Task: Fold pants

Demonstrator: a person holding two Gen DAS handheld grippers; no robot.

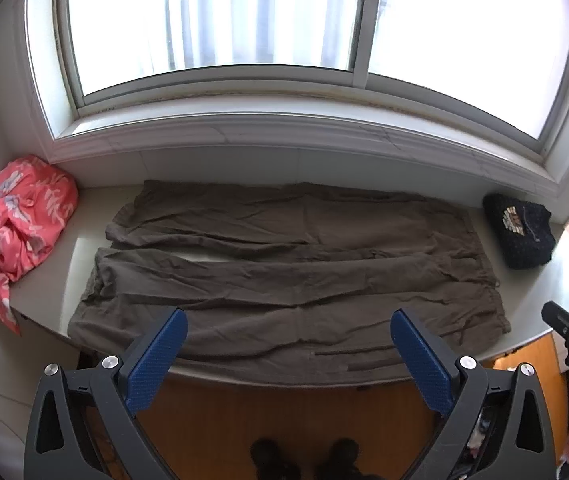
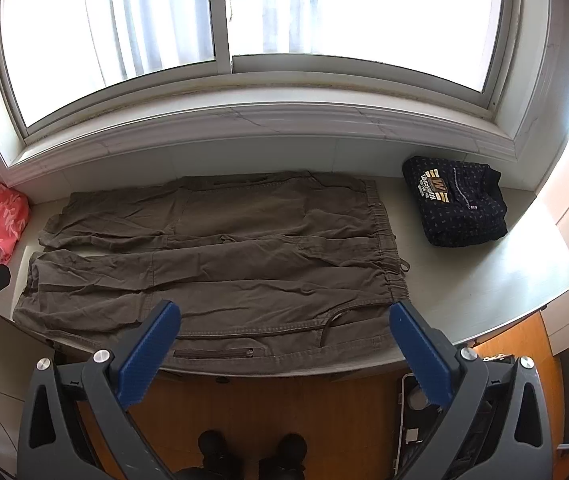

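The left claw (image 1: 288,328) hangs with its two blue-padded fingers (image 1: 158,360) spread wide apart, holding nothing, above the near edge of the tabletop (image 1: 540,292); the right claw (image 2: 284,322) is likewise wide open and empty, poised over the same near edge a little further toward the waistband end. Directly ahead of both claws lie the pants (image 1: 284,272), an olive-brown wrinkled pair spread flat across the pale tabletop, legs side by side and running toward the left, the elastic waistband (image 2: 388,240) at the right. Their near side overhangs the tabletop's front edge slightly, where a zipped pocket (image 2: 220,353) and a loose drawstring (image 2: 326,326) show in the right wrist view. The leg ends lie close to the tabletop's left end, with a thin gap between the two legs. To the left of the pants, apart from them, a crumpled pink flowered garment (image 1: 20,232) sits in the corner and droops over the edge. To the right, well apart from the waistband, rests a folded dark garment with a printed emblem (image 2: 456,210). Behind everything runs a white window sill (image 1: 284,136) under a bright window (image 1: 244,16). Below the tabletop is an orange wooden floor (image 2: 284,408), where two dark shoes (image 2: 252,452) of the person stand.
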